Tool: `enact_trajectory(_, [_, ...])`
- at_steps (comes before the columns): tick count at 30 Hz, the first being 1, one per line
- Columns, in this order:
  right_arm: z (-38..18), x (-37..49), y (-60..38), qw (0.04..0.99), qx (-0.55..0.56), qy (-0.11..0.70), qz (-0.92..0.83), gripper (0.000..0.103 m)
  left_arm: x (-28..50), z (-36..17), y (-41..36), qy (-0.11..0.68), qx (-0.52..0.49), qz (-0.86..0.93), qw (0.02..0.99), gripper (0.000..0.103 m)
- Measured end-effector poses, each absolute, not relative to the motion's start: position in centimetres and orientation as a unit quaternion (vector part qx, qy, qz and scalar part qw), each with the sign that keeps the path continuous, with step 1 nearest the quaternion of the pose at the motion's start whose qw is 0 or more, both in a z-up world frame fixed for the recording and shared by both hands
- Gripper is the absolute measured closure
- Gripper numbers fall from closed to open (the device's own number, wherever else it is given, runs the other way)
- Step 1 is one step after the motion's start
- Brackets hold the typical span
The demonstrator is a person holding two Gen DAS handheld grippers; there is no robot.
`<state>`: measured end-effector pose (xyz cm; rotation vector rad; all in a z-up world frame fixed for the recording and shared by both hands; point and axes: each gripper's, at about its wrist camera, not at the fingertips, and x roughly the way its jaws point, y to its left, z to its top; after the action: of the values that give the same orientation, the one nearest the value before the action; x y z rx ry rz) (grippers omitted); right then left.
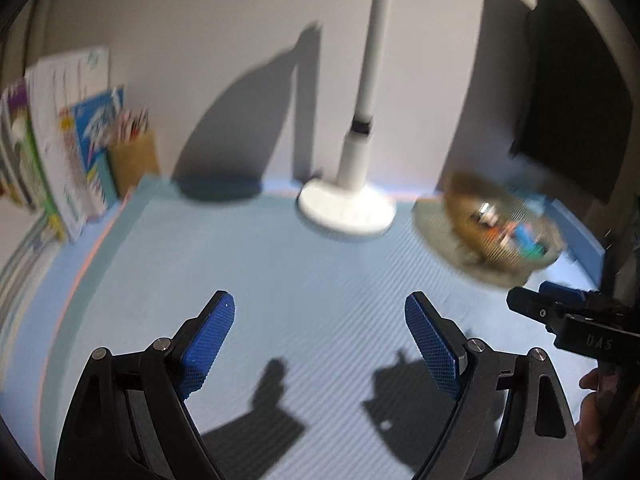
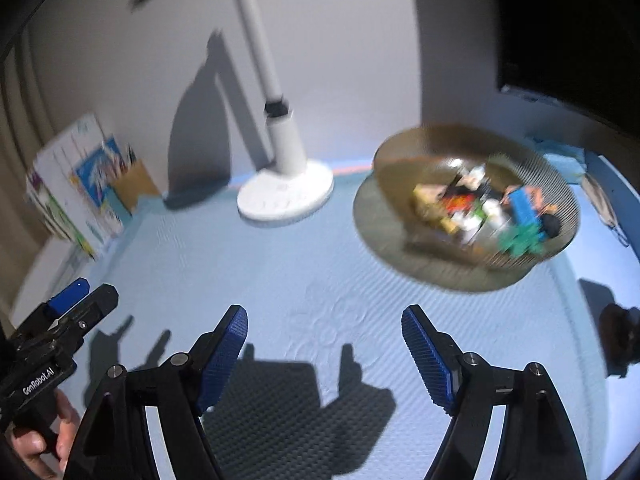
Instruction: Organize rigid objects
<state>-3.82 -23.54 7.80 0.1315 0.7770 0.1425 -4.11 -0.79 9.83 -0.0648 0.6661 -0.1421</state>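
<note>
I hold the left gripper [image 1: 320, 344] and right gripper [image 2: 324, 356] spread wide, both empty, above the bare blue counter [image 2: 280, 264]. The rigid objects [image 2: 492, 208] sit heaped in the mesh bowl [image 2: 400, 160] near the lamp base [image 2: 286, 196] — with the frames blurred, I judge it best to steady before reaching for one piece.

The counter [image 2: 320, 280] is covered in a pale blue ribbed mat; a white lamp base [image 2: 285, 196], a wire basket [image 2: 476, 196] of small bits, books [image 2: 72, 196] and a pencil holder [image 2: 136, 188] are set along the back.
</note>
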Motion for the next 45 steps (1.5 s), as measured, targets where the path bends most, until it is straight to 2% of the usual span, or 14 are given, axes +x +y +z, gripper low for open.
enact_trajectory(5, [3.8, -3.0, -21.2, 0.913, 0.04, 0.399, 0.075, 0.025, -3.0, 5.8, -1.1, 0.367, -0.007, -0.05, 0.929, 0.017])
enact_trajectory(16, [0.0, -0.7, -20.4, 0.899, 0.025, 0.436, 0.04, 0.025, -2.1, 2.8, -0.3, 0.393, -0.024, -0.043, 0.918, 0.016])
enact_trajectory(45, [0.4, -1.1, -19.7, 0.907, 0.02, 0.419, 0.036, 0.02, -1.4, 2.4, 0.1, 0.411, -0.03, -0.037, 0.91, 0.016])
